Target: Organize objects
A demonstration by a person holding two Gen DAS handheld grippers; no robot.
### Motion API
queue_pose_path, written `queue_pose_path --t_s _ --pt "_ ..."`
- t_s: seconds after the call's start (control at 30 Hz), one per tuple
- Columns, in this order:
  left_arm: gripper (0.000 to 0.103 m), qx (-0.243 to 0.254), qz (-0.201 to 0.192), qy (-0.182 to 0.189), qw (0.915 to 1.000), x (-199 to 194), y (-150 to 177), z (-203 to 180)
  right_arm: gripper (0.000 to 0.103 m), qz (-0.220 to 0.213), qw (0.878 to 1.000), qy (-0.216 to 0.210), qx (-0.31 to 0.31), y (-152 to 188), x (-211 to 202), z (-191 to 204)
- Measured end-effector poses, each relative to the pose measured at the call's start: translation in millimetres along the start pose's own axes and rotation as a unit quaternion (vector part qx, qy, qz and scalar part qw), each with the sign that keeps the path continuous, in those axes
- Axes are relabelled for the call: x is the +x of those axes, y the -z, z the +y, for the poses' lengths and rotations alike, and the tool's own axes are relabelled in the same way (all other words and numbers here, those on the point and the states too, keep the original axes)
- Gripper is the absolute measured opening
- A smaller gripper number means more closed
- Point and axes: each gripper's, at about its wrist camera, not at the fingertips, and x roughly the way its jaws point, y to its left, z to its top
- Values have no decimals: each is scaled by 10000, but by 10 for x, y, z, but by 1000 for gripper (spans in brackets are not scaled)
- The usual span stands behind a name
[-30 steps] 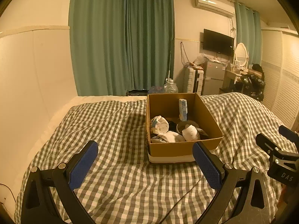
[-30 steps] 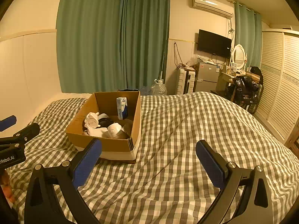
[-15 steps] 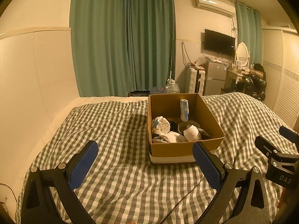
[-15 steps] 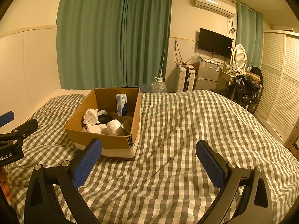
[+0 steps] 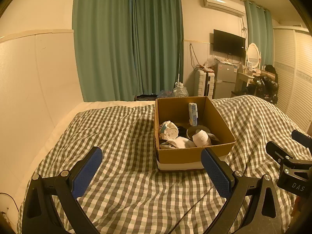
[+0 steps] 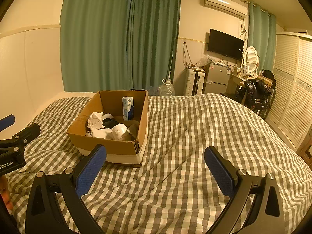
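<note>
Cardboard box (image 5: 195,154) sits open on the bed (image 5: 124,177), on the checked green-and-white cover, and it's well stocked: a tall blue-and-white carton (image 5: 193,113) stands upright against the far wall, a white round-ended piece (image 5: 169,131) lies at the left, a white cup-like item (image 5: 200,140) at the near right, pale folded cloth (image 5: 178,143) along the near wall, something dark between them that I can't make out. Left tool (image 5: 151,172) hangs above the cover just near of the box, blue pads spread wide, nothing between them. Right tool (image 6: 155,169) is likewise spread wide and empty, over bare cover to the right of the box and near of it. Each tool shows at the edge of the other's view. Far off: green curtains (image 6: 120,37), a wall television (image 6: 225,43), an air conditioner (image 6: 225,4).
</note>
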Motion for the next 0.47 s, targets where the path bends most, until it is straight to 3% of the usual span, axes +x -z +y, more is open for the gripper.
queue_pose_path --t_s 0.47 --pt "103 16 14 -89 10000 29 20 -3 101 -35 10000 79 20 12 -3 -19"
